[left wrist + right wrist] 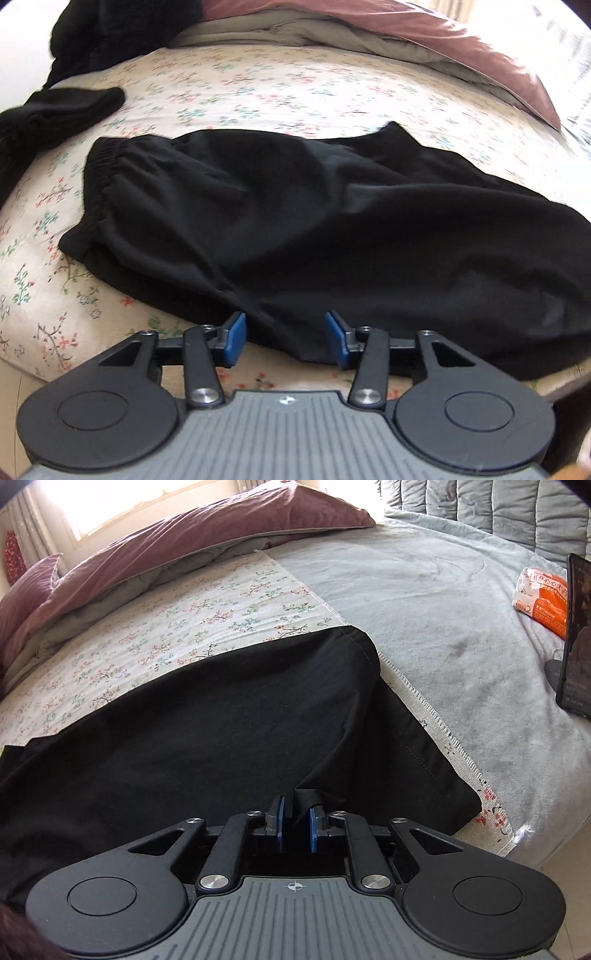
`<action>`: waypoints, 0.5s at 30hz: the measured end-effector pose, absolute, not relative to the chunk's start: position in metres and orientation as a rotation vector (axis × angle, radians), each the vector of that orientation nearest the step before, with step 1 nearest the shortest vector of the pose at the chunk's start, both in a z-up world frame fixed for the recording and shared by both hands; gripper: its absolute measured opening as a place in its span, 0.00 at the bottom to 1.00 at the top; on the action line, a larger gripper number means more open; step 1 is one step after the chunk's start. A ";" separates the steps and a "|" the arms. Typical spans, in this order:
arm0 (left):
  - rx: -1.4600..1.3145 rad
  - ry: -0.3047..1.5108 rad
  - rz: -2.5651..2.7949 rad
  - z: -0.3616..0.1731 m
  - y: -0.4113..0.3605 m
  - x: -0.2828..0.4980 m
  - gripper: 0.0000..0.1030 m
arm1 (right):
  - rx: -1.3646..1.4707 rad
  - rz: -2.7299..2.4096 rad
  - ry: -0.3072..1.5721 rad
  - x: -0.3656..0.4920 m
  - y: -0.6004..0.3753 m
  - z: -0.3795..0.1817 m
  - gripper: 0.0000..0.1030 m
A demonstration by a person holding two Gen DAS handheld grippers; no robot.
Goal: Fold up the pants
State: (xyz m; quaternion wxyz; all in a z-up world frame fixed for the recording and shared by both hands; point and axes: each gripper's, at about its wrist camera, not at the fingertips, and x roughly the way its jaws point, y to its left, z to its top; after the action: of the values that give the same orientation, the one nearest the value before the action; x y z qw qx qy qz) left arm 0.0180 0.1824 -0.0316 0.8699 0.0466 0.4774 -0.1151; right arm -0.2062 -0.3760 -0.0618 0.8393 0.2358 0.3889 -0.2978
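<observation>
Black pants (pixel 295 229) lie flat across the floral sheet (pixel 258 85), with the elastic waistband (pixel 99 173) at the left. My left gripper (pixel 284 339) is open at the pants' near edge, its blue pads (pixel 236 336) wide apart over the cloth. The right wrist view shows the leg end of the pants (pixel 203 731), with the stitched hem (pixel 417 746) at the right. My right gripper (pixel 296 821) hovers at the near edge with its jaws slightly apart. A small raised fold of black cloth stands between the pads, leaning on the right one, with a gap at the left.
More black garments (pixel 62 107) lie at the far left of the bed. A mauve quilt (pixel 184 542) is bunched along the far side. To the right, a grey blanket (pixel 443 609) holds an orange packet (pixel 543 598) and a dark upright screen (pixel 576 638). The bed edge runs just under both grippers.
</observation>
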 end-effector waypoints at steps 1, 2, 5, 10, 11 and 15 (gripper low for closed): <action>0.134 0.984 -0.282 -0.031 0.170 0.009 0.71 | 0.520 -0.622 0.808 -0.208 -0.379 -0.060 0.17; 0.167 0.967 -0.327 -0.030 0.157 0.001 0.75 | 0.540 -0.614 0.795 -0.210 -0.382 -0.058 0.21; 0.246 0.917 -0.467 -0.028 0.113 -0.021 0.82 | 0.557 -0.609 0.778 -0.214 -0.388 -0.054 0.32; 0.343 0.826 -0.695 -0.029 0.040 -0.046 0.84 | 0.397 -0.617 0.841 -0.206 -0.382 -0.050 0.34; 0.359 0.814 -0.741 -0.032 0.023 -0.051 0.84 | 0.378 -0.613 0.849 -0.204 -0.383 -0.051 0.34; 0.404 0.794 -0.867 -0.044 -0.025 -0.062 0.84 | 0.386 -0.608 0.860 -0.203 -0.390 -0.054 0.34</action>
State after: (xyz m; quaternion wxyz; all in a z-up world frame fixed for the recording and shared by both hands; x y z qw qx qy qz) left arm -0.0620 -0.0251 -0.0437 0.8131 0.1891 0.3718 -0.4061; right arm -0.2034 -0.3896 -0.0542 0.8467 0.1832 0.4080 -0.2881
